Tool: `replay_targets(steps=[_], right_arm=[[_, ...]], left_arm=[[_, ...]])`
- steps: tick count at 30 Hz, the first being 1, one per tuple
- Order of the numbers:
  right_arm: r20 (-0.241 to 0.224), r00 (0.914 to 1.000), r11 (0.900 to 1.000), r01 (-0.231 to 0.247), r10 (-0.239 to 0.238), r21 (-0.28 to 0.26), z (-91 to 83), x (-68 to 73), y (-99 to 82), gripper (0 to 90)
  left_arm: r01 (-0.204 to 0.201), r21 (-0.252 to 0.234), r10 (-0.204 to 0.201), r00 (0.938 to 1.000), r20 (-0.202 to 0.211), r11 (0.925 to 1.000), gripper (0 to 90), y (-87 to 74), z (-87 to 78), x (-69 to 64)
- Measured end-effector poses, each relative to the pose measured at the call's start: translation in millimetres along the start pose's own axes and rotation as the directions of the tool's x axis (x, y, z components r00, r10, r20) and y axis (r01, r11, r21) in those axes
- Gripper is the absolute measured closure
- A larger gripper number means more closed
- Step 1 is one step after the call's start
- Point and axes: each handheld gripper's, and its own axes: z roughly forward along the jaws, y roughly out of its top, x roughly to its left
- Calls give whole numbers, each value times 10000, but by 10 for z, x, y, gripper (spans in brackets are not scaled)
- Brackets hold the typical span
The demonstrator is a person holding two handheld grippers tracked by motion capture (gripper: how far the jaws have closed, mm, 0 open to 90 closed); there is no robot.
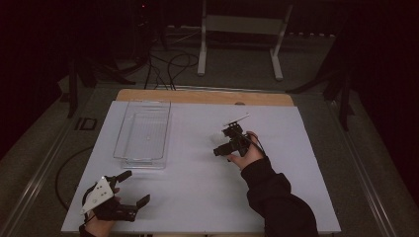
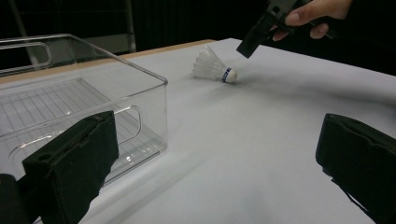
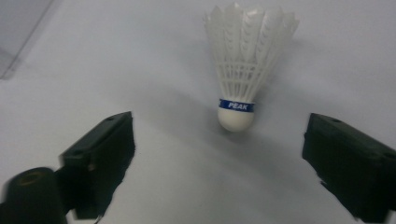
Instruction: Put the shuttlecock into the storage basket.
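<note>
Shuttlecock (image 3: 238, 88) lies mid-table (open white table (image 1: 197, 197) around).

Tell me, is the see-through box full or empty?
Empty. Through the clear box you see only its ribbed bottom; the shuttlecock lies outside on the table.

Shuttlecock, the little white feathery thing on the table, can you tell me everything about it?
The shuttlecock has a white, plastic-looking netted skirt, a rounded white nose and a blue band reading PEAK. It lies on its side on the white table, right of the clear bin and apart from it. In the right gripper view its nose points toward the right gripper, whose open jaws stand to either side, just short of it. Nothing touches it but the table.
</note>
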Motion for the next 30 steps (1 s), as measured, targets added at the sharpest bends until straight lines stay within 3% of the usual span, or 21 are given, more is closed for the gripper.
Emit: replay_targets(steps=[15,22,30], right_arm=[[219,9998,9950,14,-36,999,144,-26,61,170],[457,9986,9861,188,-266,1649,233,-20,94,212],[478,9988,9840,-21,-66,1783,291,-27,134,277]], left_arm=[[52,30,-52,10000,64,10000,0,-2,2,4],[85,58,-85,9999,116,9999,0,-4,7,1],[144,71,-145,9998,169,9999,0,-4,9,3]])
